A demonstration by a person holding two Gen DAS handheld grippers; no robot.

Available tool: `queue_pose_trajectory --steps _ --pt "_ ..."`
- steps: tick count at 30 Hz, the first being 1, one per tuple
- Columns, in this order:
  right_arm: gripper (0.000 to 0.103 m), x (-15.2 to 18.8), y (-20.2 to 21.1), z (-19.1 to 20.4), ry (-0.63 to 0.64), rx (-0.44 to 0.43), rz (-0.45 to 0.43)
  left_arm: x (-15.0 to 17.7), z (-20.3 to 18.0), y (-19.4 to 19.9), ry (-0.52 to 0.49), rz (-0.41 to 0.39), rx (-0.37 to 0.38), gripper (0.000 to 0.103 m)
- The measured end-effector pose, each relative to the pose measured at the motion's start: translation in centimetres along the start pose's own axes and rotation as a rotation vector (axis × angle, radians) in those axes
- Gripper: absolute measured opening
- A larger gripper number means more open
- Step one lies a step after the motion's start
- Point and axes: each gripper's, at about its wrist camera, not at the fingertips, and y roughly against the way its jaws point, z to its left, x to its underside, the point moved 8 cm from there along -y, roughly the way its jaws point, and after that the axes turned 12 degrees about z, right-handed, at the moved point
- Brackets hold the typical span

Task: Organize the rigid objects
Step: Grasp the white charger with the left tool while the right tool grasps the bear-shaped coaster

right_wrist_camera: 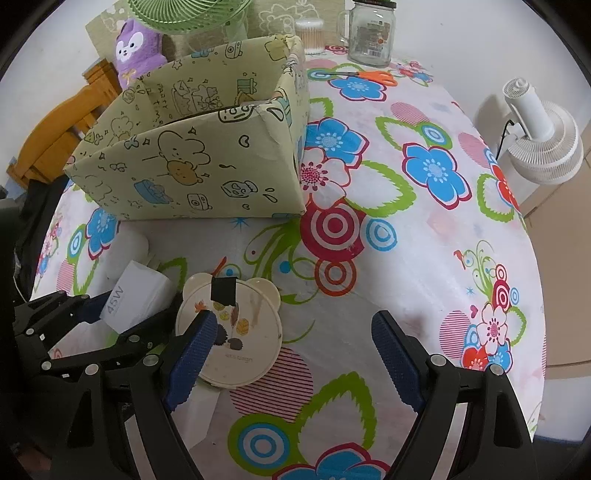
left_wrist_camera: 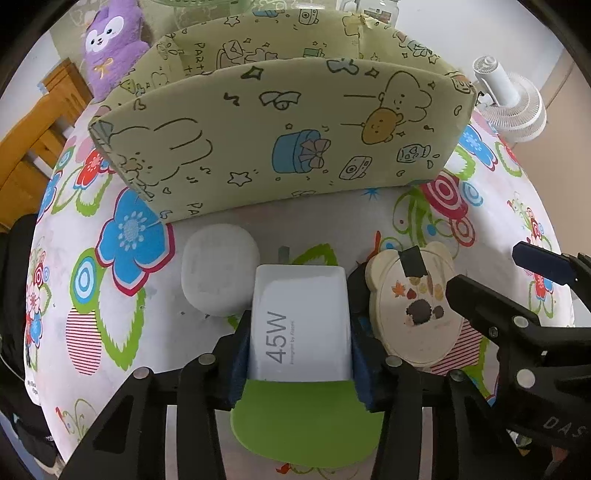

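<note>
My left gripper [left_wrist_camera: 300, 354] is shut on a white 45W charger [left_wrist_camera: 301, 325], held just over the flowered tablecloth; the charger also shows in the right wrist view [right_wrist_camera: 135, 295]. A white rounded case [left_wrist_camera: 218, 273] lies left of it. A cream bear-shaped round mirror [left_wrist_camera: 417, 306] lies right of it, also in the right wrist view [right_wrist_camera: 231, 332]. My right gripper [right_wrist_camera: 291, 362] is open and empty, its left finger over the mirror's edge; it shows in the left wrist view [left_wrist_camera: 517, 288]. A yellow-green printed storage box [left_wrist_camera: 280, 122] stands open behind, also in the right wrist view [right_wrist_camera: 195, 155].
A purple plush [left_wrist_camera: 110, 40] and wooden chair [left_wrist_camera: 33, 140] are back left. A white fan [right_wrist_camera: 543, 144] stands off the table's right edge. A glass jar [right_wrist_camera: 371, 33], cotton swabs [right_wrist_camera: 310, 33] and orange scissors [right_wrist_camera: 373, 77] sit far back. A green fan [right_wrist_camera: 188, 14] is behind the box.
</note>
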Motion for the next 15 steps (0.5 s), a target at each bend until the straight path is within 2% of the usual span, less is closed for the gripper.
queue_pose_trajectory --steps 15 --pt "0.088 -0.6 -1.2 2.9 0.063 -0.034 0.041 1.8 2.4 1.0 0.087 -0.010 -0.007 0.048"
